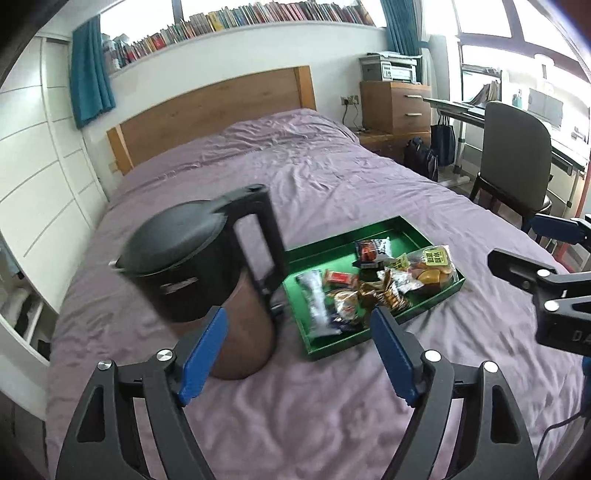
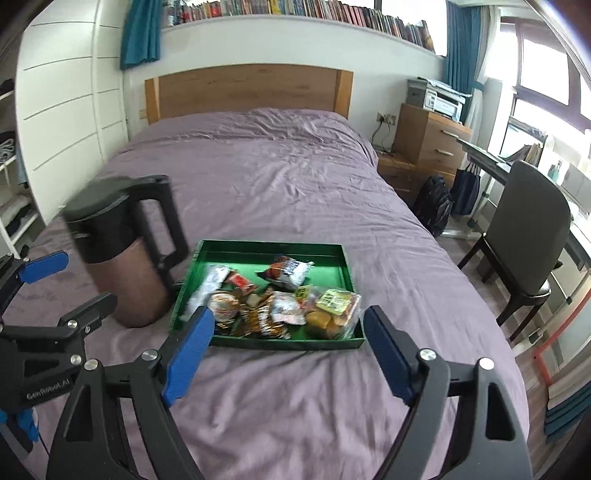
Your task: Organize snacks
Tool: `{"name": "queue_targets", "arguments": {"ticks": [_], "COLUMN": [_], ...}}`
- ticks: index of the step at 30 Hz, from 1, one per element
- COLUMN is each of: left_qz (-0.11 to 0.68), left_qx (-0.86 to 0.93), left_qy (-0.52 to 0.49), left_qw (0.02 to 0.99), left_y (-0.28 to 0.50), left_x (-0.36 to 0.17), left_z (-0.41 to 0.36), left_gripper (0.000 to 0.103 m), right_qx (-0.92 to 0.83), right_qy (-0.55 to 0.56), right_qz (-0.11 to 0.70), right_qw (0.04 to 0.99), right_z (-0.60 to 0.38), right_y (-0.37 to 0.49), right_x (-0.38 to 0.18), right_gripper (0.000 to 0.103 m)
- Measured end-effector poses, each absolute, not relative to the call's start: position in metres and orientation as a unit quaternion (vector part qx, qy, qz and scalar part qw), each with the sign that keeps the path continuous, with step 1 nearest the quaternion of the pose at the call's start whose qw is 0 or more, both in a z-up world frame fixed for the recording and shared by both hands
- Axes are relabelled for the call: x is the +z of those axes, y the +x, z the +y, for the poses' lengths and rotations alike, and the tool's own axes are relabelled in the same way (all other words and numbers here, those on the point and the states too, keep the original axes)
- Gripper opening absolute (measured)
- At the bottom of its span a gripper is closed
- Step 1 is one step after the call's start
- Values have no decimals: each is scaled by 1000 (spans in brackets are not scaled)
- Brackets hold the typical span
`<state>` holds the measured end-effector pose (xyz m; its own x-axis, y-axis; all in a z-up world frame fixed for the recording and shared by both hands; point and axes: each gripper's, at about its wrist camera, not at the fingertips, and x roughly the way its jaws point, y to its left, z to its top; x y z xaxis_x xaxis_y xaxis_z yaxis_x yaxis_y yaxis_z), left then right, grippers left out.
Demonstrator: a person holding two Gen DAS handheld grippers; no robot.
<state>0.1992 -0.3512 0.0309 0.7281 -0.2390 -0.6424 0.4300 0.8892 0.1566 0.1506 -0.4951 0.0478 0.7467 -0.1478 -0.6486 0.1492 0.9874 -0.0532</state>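
I see the snacks (image 2: 275, 306) heaped in a green tray (image 2: 258, 246) that lies on the purple bed cover (image 2: 295, 177), in the near half of the bed. The packets crowd the tray's near end; its far end shows bare green. Among them I can pick out a clear bag of golden buns with a yellow label (image 2: 334, 308), a dark crisp packet (image 2: 286, 271) lying alone toward the far side, and a long silvery wrapper (image 1: 316, 299) by the tray's left wall. The rest is blurred.

Just left of the tray stands a kettle (image 1: 207, 266), upright on the cover, with a black lid and handle and a copper-brown body; its handle faces the tray.

My left gripper (image 1: 299, 354) hangs above the cover short of the kettle and the tray, its blue-padded jaws apart with nothing between them. My right gripper (image 2: 288, 347) is the same: jaws spread wide, empty, short of the tray's near wall. Neither touches anything.

Beyond the bed I see a wooden headboard (image 2: 247, 88), a shelf of books (image 2: 295, 9) above it, a chest of drawers (image 2: 430, 142) and a dark chair (image 2: 532, 229) to the right.
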Motion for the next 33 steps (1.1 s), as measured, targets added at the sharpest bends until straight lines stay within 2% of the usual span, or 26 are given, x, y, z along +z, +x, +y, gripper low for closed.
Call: {"name": "queue_targets", "arguments": {"ticks": [11,33], "left_qz": [279,272], "left_qx": [-165,-164], "left_qy": [153,126], "left_qw": [934,940], "left_y": [128,70], "left_x": [65,70], "left_z": [-266,-185], "left_gripper": [98,99], "right_qx": [-52,-56], "right_qy": [4,7], "right_qz": [327,327], "right_qw": [943,943], "right_z": [-431,-377], "right_y": [91,21], "right_x": [67,69], "right_gripper": [103,103]}}
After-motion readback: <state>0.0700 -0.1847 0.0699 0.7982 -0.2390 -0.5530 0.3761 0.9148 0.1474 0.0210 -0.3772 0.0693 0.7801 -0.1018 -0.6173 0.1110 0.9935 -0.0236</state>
